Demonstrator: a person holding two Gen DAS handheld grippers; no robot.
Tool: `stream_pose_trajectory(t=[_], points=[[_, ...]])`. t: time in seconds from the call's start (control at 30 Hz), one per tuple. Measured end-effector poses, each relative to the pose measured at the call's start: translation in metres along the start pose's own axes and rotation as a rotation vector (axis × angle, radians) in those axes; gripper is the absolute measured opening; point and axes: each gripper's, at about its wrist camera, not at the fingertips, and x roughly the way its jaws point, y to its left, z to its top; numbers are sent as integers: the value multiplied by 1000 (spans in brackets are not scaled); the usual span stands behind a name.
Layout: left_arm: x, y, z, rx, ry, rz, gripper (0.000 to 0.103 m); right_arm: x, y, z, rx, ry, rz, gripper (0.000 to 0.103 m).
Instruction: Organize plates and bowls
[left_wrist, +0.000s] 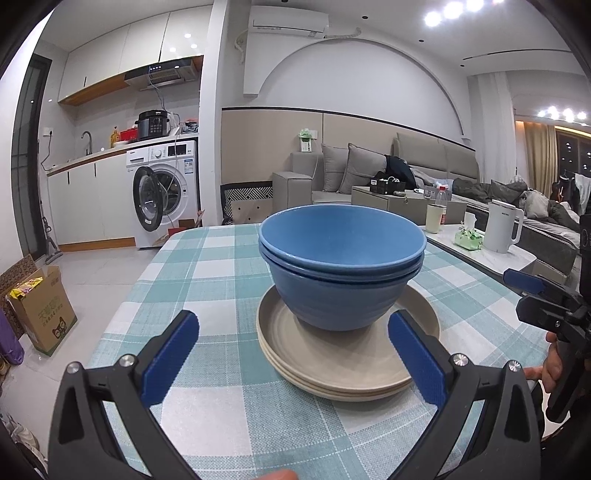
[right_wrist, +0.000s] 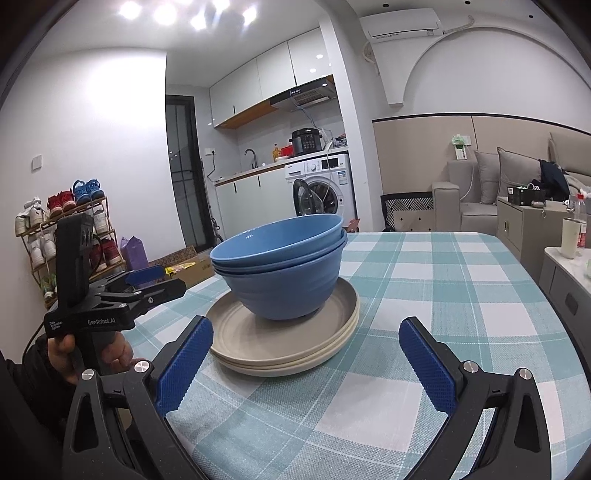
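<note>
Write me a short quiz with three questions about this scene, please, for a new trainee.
1. True or false: the blue bowls stand on the beige plates.
2. How many blue bowls are stacked? A) one B) two C) four
3. Fill in: the fingers of the left gripper and the right gripper are ____ and hold nothing.

Key: 1 true. 2 B. 3 open. The stack rests on the checked tablecloth.

Checked tablecloth (left_wrist: 207, 258) over table, beige plate stack (left_wrist: 332, 365) on it
</note>
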Motion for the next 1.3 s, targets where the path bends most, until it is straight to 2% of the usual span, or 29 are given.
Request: stream_pose_trajectory(t=[1.3], points=[[1, 2, -4, -7, 13, -8, 103, 4, 1, -4, -19, 16, -6, 103]])
